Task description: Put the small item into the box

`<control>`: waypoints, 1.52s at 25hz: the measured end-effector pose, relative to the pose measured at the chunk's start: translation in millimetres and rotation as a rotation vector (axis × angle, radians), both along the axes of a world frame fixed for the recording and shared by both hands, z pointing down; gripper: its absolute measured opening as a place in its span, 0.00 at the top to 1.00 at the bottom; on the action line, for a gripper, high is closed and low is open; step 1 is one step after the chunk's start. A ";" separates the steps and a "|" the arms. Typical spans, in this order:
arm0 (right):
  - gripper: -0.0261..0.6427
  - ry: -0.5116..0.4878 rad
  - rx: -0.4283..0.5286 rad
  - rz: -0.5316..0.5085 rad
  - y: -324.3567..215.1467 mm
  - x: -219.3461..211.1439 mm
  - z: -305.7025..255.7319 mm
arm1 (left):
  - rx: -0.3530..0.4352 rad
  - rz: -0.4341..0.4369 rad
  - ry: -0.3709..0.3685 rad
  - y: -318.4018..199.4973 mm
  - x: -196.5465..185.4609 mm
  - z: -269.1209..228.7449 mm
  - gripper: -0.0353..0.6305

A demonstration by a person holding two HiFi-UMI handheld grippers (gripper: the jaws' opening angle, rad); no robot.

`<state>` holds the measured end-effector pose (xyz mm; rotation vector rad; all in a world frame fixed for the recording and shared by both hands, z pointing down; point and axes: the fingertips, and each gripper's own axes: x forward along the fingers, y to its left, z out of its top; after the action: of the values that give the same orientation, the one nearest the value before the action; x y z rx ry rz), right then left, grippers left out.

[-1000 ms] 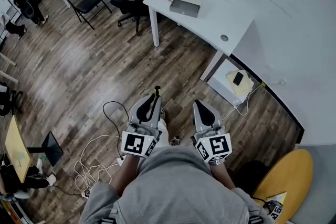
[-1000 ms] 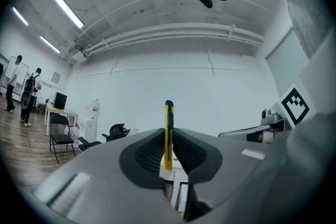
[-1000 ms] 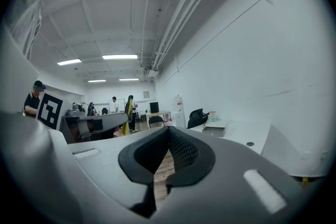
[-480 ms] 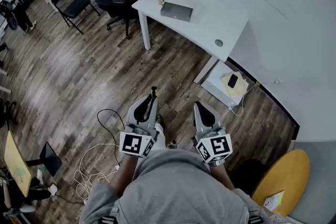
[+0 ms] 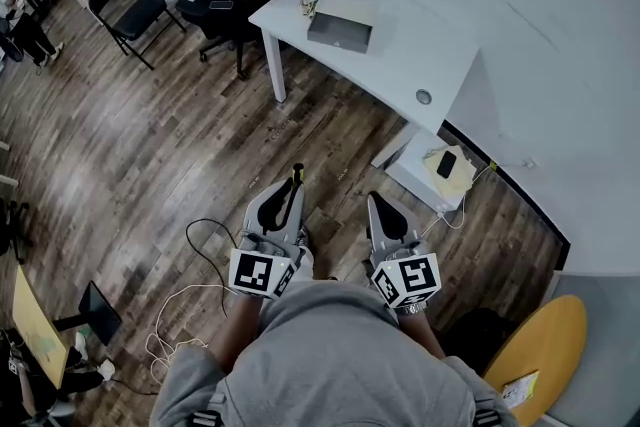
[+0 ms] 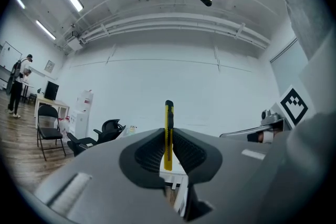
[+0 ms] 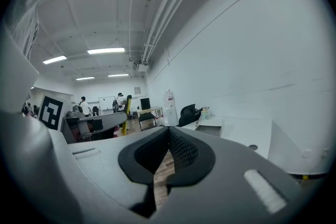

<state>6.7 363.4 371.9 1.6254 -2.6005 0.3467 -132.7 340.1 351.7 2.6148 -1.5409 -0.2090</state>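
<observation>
1. You've walked the left gripper (image 5: 290,187) and right gripper (image 5: 376,202) nearer the white desk (image 5: 400,55); its grommet hole (image 5: 424,96) and the low cabinet (image 5: 412,173) now sit lower in the head view.
2. The folding chair (image 5: 130,10) has slid leftward.

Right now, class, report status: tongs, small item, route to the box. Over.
Left tongs shut on yellow cutter. Right tongs shut, empty. Box on white desk ahead; nothing seen in the way.
</observation>
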 end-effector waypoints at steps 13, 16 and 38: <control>0.94 0.009 -0.003 0.054 -72.6 -28.0 2.8 | 0.013 0.050 0.008 -82.2 -31.1 -2.1 0.88; 0.94 0.010 0.007 0.065 -87.6 -33.4 0.2 | 0.022 0.058 0.013 -98.1 -37.2 -4.7 0.88; 0.94 -0.020 -0.017 0.089 -157.5 -35.7 14.7 | 0.004 0.031 -0.008 -162.1 -55.1 6.0 0.88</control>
<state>-29.0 205.9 386.6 1.7449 -2.5372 0.3907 -187.8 178.0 357.7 2.6437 -1.5028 -0.1994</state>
